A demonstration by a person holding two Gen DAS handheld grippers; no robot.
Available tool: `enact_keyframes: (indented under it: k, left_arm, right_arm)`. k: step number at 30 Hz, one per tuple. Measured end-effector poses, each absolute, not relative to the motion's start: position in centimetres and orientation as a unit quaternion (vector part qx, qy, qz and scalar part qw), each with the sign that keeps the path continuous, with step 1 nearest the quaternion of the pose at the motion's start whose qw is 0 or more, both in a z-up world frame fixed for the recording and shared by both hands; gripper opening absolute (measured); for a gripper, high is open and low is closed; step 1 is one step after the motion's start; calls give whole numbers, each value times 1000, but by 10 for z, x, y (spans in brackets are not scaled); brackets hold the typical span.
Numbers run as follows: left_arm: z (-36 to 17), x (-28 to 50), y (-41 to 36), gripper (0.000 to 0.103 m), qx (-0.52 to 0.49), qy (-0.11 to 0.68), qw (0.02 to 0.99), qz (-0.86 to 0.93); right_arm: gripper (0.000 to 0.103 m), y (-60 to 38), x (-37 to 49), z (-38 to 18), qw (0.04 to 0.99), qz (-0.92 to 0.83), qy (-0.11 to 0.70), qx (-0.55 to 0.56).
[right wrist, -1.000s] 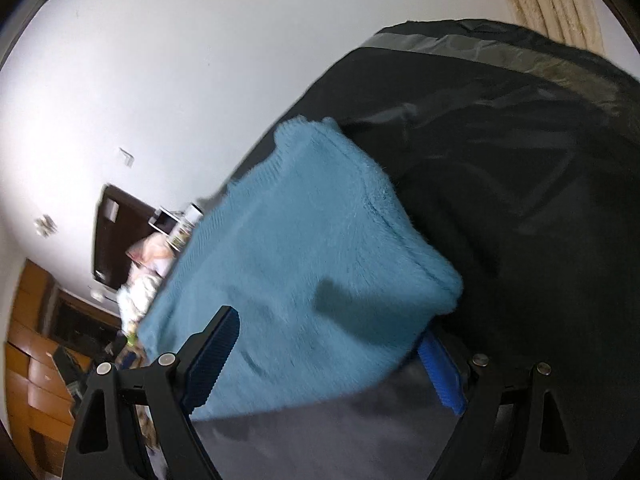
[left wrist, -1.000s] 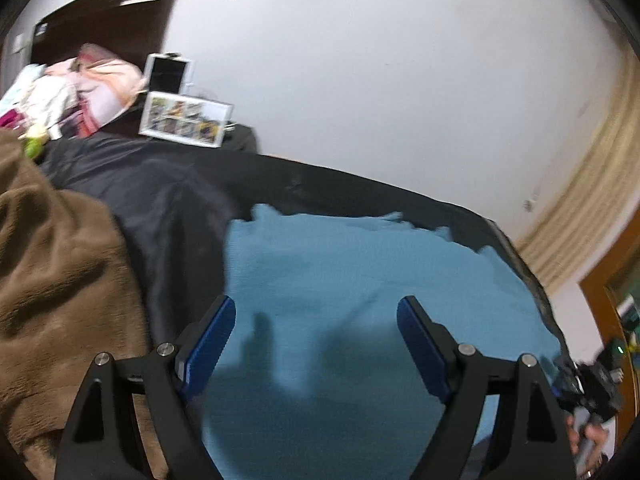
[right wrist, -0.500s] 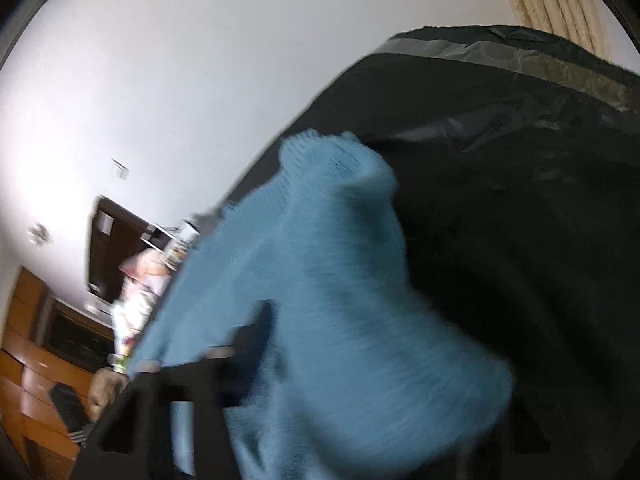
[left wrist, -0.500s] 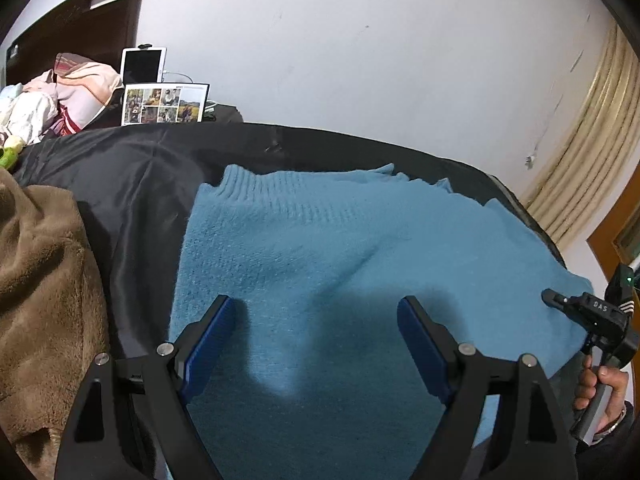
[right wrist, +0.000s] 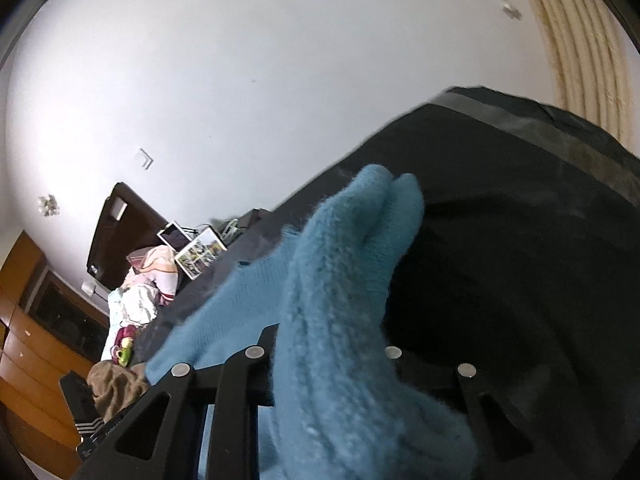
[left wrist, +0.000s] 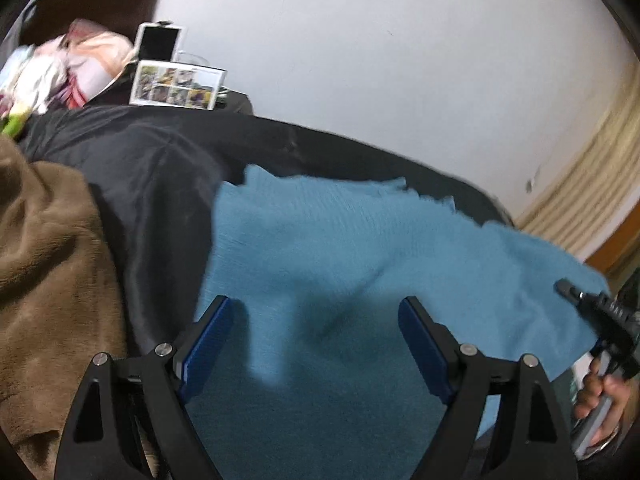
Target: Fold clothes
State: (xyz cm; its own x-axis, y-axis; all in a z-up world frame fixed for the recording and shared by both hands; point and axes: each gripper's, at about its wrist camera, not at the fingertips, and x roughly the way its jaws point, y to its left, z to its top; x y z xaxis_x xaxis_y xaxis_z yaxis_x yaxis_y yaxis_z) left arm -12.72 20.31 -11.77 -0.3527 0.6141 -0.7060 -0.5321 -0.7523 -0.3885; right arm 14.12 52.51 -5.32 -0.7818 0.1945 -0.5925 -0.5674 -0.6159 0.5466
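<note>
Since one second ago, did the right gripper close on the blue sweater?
Yes. The right gripper was open with the blue sweater between its fingers; now it is shut on it, and the fabric bunches up against the black bed cover.

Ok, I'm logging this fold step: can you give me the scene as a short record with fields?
garment: blue sweater, spread on the black cover
left gripper: open, fingers over the sweater, holding nothing
right gripper: shut on a bunched part of the sweater, fingers hidden by the knit
beside: brown blanket to the left
background: photo frame, white wall
</note>
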Motion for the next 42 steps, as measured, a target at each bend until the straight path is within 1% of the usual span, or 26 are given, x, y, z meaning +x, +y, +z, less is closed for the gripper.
enact_keyframes:
  k: [3, 11, 16, 21, 26, 30, 32, 33, 37, 39, 42]
  left_arm:
    - [-109, -138, 185, 87, -452, -78, 336, 823]
    - [-96, -158, 148, 87, -453, -136, 314, 823]
    - [-96, -167, 133, 87, -459, -168, 304, 818]
    - [-99, -177, 117, 87, -463, -195, 290, 814]
    - [-104, -184, 111, 87, -473, -215, 286, 805]
    - [-105, -185, 113, 87, -476, -217, 289, 802]
    - [-105, -185, 113, 87, -477, -217, 288, 802]
    - [-106, -186, 113, 87, -478, -218, 287, 801]
    - [-108, -185, 114, 87, -483, -215, 291, 797]
    - [-107, -184, 117, 87, -486, -212, 306, 791]
    - [-104, -183, 123, 87, -498, -218, 356, 760]
  right_arm:
    - [24, 519, 122, -39, 211, 866, 382, -243]
    - [24, 471, 46, -7, 179, 887, 340, -255]
    - [24, 422, -2, 3, 151, 908, 287, -266]
    - [23, 351, -48, -3, 122, 932, 194, -282]
    - [23, 261, -75, -43, 95, 941, 46, -320]
    - [24, 206, -75, -81, 101, 934, -91, -330]
    - [24, 198, -53, -93, 105, 930, -130, -329]
    - [24, 197, -50, -95, 101, 928, -138, -330]
    - [24, 202, -42, -90, 96, 936, -126, -314]
    - [24, 205, -38, -87, 94, 940, -120, -306]
    - [23, 209, -32, -82, 90, 945, -111, -293]
